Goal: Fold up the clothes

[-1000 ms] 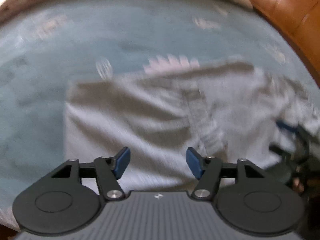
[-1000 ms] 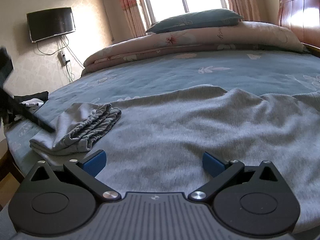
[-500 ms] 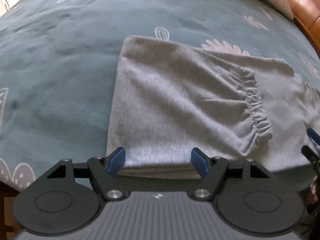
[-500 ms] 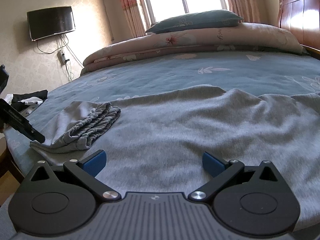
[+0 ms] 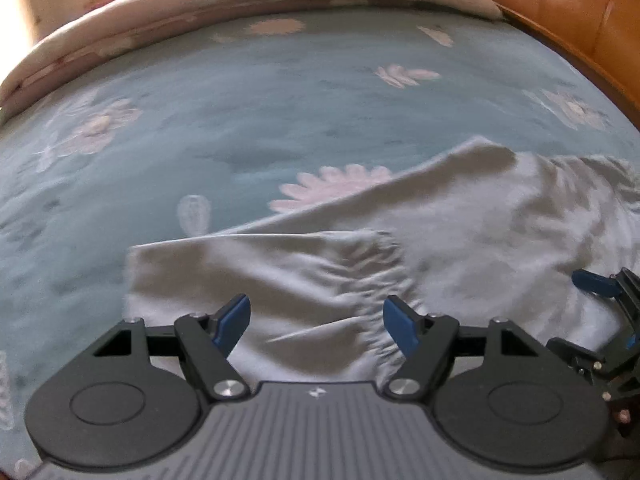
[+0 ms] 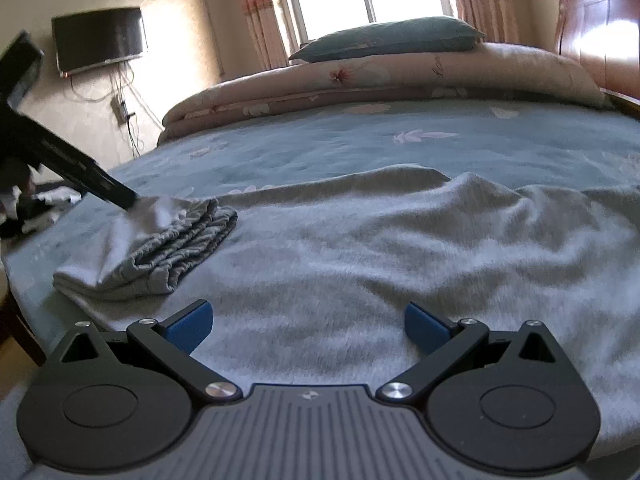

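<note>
Grey clothes (image 6: pixel 400 248) lie spread across the blue flowered bed (image 5: pixel 280 120), running as one long band from the left gripper's side over to and past the right gripper, so the long axis crosses both views from side to side. Ahead of the right gripper (image 6: pixel 308 326) the cloth is a broad, rumpled single layer reaching under and beyond its fingers. Off to that gripper's left sits the smaller folded-over part with the gathered elastic band (image 6: pixel 192 236), its ruffled edge facing the right gripper. This bundle is the left gripper's business: in the left wrist view it lies directly below and just ahead of the left gripper (image 5: pixel 316 324), the elastic band (image 5: pixel 372 276) running away from the right-hand finger, the squared corner (image 5: pixel 138 256) off to the left. Both grippers are spread with nothing between the pads. The left one is plainly the nearer to the bundle; I judge any next fold here would start from it, though which edge it would take cannot be told.
</note>
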`<state>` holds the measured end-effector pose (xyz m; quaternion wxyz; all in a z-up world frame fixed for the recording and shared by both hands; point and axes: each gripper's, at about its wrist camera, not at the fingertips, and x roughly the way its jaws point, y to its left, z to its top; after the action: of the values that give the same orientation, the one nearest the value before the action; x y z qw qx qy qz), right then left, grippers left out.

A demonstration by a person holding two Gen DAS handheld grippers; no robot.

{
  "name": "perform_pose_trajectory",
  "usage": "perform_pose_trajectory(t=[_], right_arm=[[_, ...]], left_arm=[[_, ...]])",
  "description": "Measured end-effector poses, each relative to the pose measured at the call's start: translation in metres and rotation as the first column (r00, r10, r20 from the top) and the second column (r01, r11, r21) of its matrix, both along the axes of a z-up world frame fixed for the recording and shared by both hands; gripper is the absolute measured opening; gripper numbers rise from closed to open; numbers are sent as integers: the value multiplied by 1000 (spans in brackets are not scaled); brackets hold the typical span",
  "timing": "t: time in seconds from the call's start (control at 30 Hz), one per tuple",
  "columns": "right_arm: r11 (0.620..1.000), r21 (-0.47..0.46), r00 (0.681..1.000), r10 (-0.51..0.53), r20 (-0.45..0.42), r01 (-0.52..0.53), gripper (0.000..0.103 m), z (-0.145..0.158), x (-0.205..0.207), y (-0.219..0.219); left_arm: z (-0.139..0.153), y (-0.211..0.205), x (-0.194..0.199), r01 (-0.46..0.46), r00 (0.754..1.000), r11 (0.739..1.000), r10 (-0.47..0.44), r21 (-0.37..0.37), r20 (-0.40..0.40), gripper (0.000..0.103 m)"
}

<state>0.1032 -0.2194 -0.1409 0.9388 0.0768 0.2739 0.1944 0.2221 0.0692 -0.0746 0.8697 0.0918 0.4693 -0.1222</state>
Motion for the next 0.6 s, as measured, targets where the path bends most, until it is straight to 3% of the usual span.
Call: perform_pose_trajectory(t=[0.17,0.37,0.6], right_arm=[[999,43,1000,-3,-9,3,103,0,1,-4],[1000,16,1000,-1,-2,1,103,0,1,0],[1000,24,1000,-2,-4,2,103,0,0,-2]], left_arm=[[-16,-34,-4,22,999,1000,-23,-17,-27,74],[-15,-79,-11,139,990,990,-138,-19,18,74],[-44,-98,5,93,993,991,-100,-95,-69,78]])
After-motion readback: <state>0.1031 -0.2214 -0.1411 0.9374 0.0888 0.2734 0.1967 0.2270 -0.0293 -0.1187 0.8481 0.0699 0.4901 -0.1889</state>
